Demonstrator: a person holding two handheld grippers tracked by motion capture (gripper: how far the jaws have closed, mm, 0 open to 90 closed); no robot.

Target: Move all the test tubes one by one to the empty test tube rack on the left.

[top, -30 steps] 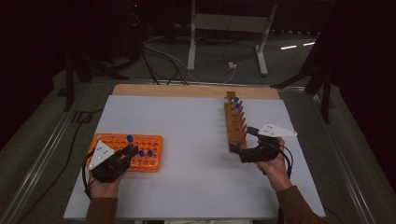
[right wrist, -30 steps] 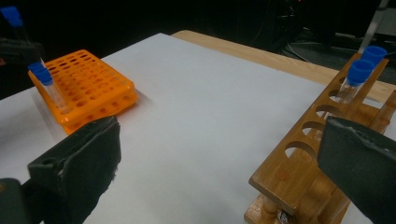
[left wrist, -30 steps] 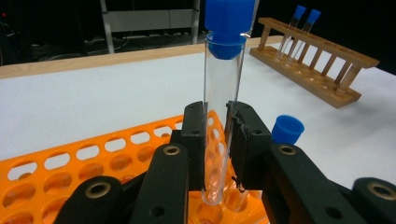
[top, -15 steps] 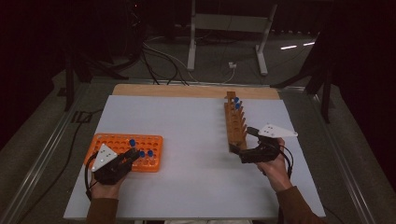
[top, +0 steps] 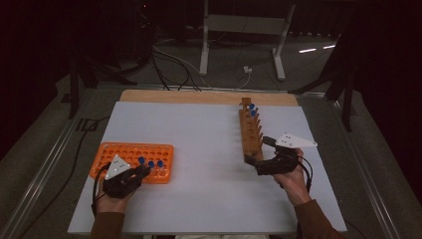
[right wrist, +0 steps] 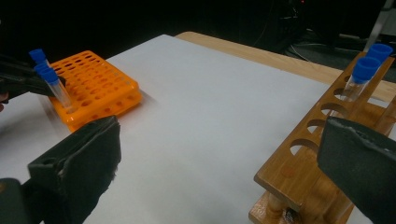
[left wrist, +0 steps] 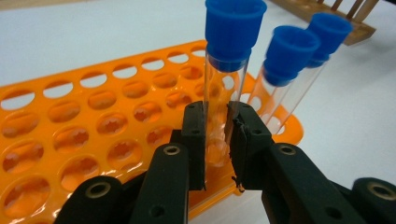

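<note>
Left gripper view: left gripper (left wrist: 216, 140) pinches a clear tube with a blue cap (left wrist: 224, 88), pads pressed on the glass low on its body; tube stands upright over the front edge of the orange rack (left wrist: 70, 135); its lower end sits between the jaws, so I cannot tell whether it is seated in a hole; two more blue-capped tubes (left wrist: 289, 74) stand in the rack at 2 o'clock from the held one, leaning away a bit; most rack holes in view are empty.

High view: orange rack (top: 124, 152) lies at 8 o'clock on the white table (top: 199, 149), left gripper (top: 142, 172) at the rack's near right corner, by three blue caps in a row there; wooden rack (top: 251, 134) runs from 1 o'clock toward the table centre-right, with two blue-capped tubes (top: 252, 109) in its far end; right gripper (top: 254, 162) sits at the wooden rack's near end.

Right gripper view: right gripper (right wrist: 219, 163) has its jaws spread wide, nothing between the pads; near end of the wooden rack (right wrist: 317, 140) lies just inside the right-hand jaw, touching or not I cannot tell; orange rack (right wrist: 93, 88) and the left gripper's held tube (right wrist: 53, 86) show at 10 o'clock, well apart from it.
</note>
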